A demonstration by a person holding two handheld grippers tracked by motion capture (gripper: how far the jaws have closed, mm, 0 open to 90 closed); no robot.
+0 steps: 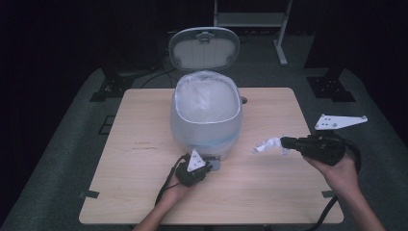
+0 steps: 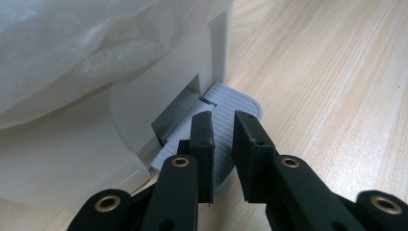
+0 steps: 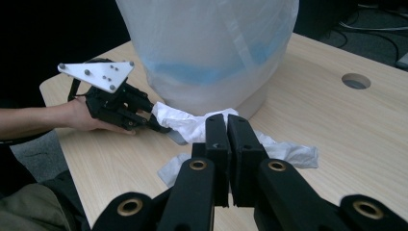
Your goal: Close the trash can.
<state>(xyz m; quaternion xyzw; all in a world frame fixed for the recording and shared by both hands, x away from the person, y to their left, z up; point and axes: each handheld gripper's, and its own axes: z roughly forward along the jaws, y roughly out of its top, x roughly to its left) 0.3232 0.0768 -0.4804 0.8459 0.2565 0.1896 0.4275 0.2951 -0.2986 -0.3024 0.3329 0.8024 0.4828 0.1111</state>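
The crumpled white tissue (image 1: 268, 145) was off the pale wooden table (image 1: 269, 192) and in the air to the right of the white pedal bin with its clear plastic liner (image 1: 206, 115), well short of the rim — so the pick-up was done and the drop into the bin was not. My right gripper (image 1: 284, 142) had its jaws closed tight on that tissue, the loose ends hanging out past the jaws. The bin's round grey lid (image 1: 204, 48) stood open behind. My left gripper (image 1: 208, 166), jaws drawn narrow with nothing between them, sat on the ribbed grey foot pedal (image 2: 231, 103) at the bin's base — pressing it, I judged. What was left: carry the tissue over the opening, release, then let the pedal up.
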